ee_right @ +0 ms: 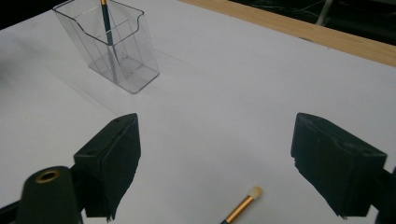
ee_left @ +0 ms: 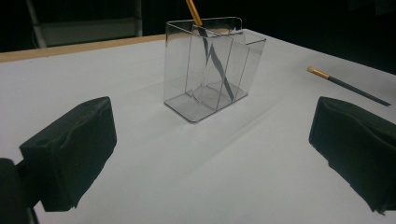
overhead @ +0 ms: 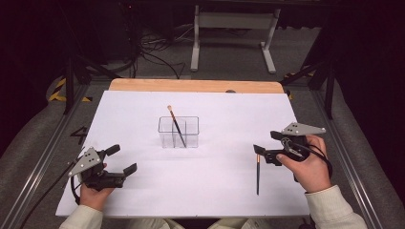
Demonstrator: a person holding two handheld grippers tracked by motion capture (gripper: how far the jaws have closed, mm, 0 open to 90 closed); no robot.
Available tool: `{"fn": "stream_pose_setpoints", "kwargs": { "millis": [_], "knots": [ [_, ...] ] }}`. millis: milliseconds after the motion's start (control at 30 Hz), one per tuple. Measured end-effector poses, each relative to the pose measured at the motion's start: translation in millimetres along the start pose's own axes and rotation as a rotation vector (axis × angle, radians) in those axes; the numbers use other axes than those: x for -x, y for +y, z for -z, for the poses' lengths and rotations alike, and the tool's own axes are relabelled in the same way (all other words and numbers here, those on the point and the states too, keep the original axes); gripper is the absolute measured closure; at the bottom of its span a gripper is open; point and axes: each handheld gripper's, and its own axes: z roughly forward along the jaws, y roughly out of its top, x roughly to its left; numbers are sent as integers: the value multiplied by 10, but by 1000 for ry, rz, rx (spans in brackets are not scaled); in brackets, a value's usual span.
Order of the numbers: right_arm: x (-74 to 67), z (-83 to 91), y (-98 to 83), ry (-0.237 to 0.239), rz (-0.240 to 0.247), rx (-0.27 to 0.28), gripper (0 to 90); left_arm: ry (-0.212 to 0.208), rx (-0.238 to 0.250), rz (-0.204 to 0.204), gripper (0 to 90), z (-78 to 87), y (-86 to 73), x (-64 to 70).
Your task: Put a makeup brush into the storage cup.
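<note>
- Clear organizer (overhead: 178,132): standing upright near the middle of the white-covered bench (overhead: 143,191); serving as the landmark for every place below; divided into compartments.
- Brush in organizer (overhead: 176,125): already leaning inside the organizer, bristle end poking up above its rim; which compartment its foot is resting in cannot be told for sure. This part of the work is looking done.
- Loose brush (overhead: 258,174): lying flat on the bench well to the right of the organizer and nearer the person, bristle end pointing toward the far side; not yet picked up, so it is likely the piece left to put away.
- Right gripper (overhead: 263,153): hovering right of the organizer, just over the loose brush's bristle end (ee_right: 254,192); jaws standing apart, holding nothing, the brush tip lying below the gap.
- Left gripper (overhead: 121,160): waiting left of the organizer, nearer the person, facing it; jaws standing wide apart and empty.
</note>
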Motion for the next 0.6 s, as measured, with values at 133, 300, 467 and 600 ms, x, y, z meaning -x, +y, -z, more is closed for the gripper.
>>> {"fn": "stream_pose_setpoints", "kwargs": {
  "millis": [133,300,467,600],
  "knots": [
    [10,6,24,-5,5,-36,166,0,0,-1,16,0,0,1],
    [16,-16,30,-6,2,-101,163,-1,0,0,16,0,1,0],
    [23,-56,24,-11,-1,-145,161,-1,1,1,16,-1,1,0],
    [27,-84,25,-13,-7,-176,162,-3,0,1,16,-6,2,2]
  ]
}}
